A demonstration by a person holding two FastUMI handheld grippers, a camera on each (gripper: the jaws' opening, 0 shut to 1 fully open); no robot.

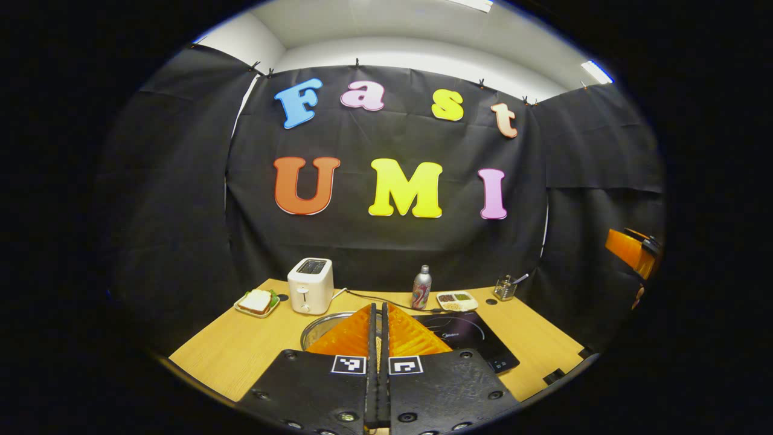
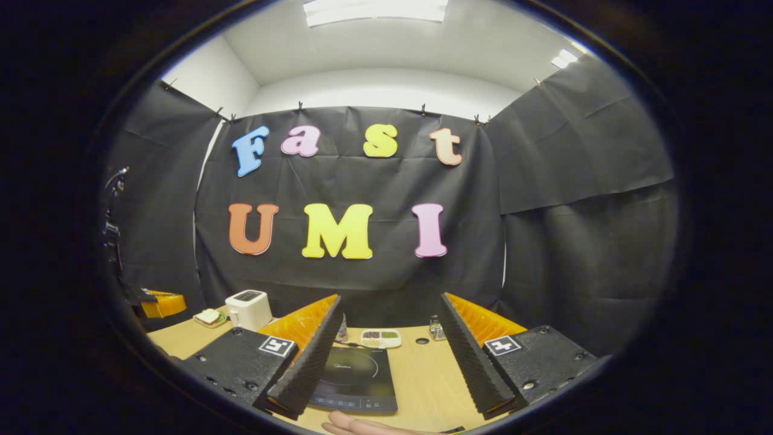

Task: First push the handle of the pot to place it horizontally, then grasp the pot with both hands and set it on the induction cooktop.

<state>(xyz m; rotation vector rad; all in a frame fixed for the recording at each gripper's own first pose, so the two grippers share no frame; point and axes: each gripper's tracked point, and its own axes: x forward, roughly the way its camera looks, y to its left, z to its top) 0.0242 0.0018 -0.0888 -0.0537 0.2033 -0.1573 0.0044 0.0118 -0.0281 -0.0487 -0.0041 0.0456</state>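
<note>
Left gripper (image 1: 377, 329) has its fingers pressed together with nothing between them, held low over the near edge of the tabletop (image 1: 241, 344) and pointing at the back wall. Right behind its fingers sits the pot (image 1: 320, 326); only a bit of metal rim shows at left, and the handle is hidden, so its angle can't be told. Induction cooktop (image 1: 468, 335) lies just right of the pot, flat on the tabletop, nothing on it.

Right gripper (image 2: 386, 338) is spread wide, empty, raised above the tabletop and aimed level over the cooktop, well short of any contact. A bare hand (image 2: 362, 426) rests at the near edge below it.

Step in hand looks like the handle push, not yet begun. Best done with the closed left gripper as a blunt pusher: come in low, touch the handle near its end, sweep slowly so the pot turns rather than slides toward the toaster (image 1: 310, 285) or the bottle (image 1: 421, 287). Keep the right gripper open and clear until the two-handed lift.
</note>
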